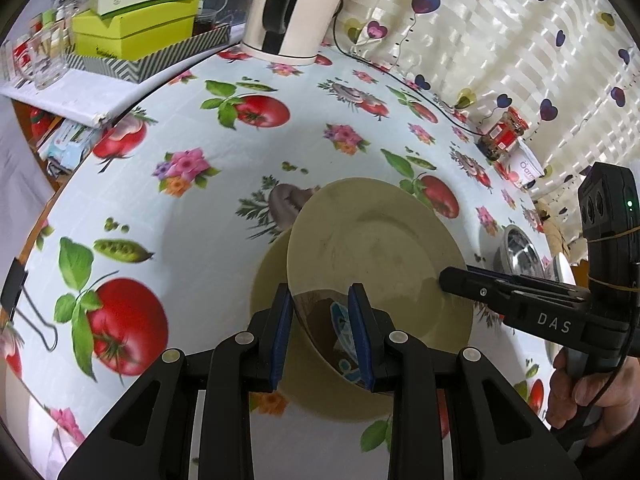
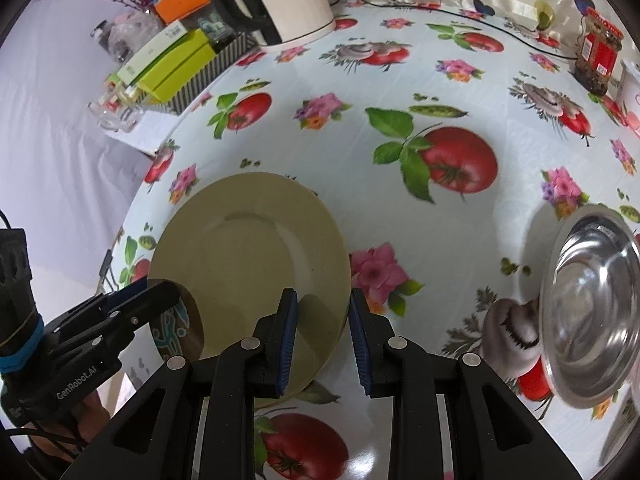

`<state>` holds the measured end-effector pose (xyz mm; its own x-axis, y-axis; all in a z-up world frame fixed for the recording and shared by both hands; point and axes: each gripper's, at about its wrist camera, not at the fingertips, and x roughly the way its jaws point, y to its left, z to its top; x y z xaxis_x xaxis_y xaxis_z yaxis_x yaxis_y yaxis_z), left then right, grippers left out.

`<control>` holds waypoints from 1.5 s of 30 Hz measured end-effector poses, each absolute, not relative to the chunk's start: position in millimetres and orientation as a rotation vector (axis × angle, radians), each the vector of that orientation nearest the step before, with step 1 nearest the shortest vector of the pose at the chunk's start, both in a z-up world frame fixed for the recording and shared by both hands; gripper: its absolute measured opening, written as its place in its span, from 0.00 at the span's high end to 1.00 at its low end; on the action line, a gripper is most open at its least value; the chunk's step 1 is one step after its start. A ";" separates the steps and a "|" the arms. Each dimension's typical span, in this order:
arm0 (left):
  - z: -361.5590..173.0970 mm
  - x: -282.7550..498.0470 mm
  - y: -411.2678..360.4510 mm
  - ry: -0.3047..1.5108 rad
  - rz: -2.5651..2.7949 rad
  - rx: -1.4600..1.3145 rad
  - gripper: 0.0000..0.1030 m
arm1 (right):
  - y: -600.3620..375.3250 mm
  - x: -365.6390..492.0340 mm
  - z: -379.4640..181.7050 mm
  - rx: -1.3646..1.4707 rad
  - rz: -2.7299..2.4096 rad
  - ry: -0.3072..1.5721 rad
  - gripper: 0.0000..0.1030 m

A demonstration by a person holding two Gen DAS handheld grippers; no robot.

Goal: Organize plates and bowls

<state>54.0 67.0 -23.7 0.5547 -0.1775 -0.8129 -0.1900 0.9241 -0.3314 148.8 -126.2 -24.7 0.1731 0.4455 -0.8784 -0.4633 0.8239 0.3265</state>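
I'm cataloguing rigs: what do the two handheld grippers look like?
Both are black plastic with blue ribbed finger pads and silver pivot pins. The right gripper bears white letters "DAS" and a green light on its body; the left gripper reads "GenRobot.AI", with a blue band and black cable.

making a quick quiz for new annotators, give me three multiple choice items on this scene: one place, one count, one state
1. Where is the steel bowl relative to the beige plates?
a) on them b) to their right, apart c) under them
2. How many beige plates are there?
a) one b) two c) four
3. The right tongs are:
a) open, straddling a plate rim b) shut on the steel bowl c) holding a jar

1 b: tablecloth shows between them.
2 b: the upper plate overlaps the lower plate.
3 a: a gap shows beside the rim.
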 end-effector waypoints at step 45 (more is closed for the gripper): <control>-34.3 33.7 77.0 1.004 0.045 -0.402 0.71 | -114.4 130.0 -30.7 -0.086 0.654 1.223 0.71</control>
<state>33.7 77.0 -34.3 0.5422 -0.1460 -0.8274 -0.2197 0.9259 -0.3073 130.0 -114.4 -30.7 0.1833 0.4185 -0.8895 -0.5074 0.8153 0.2790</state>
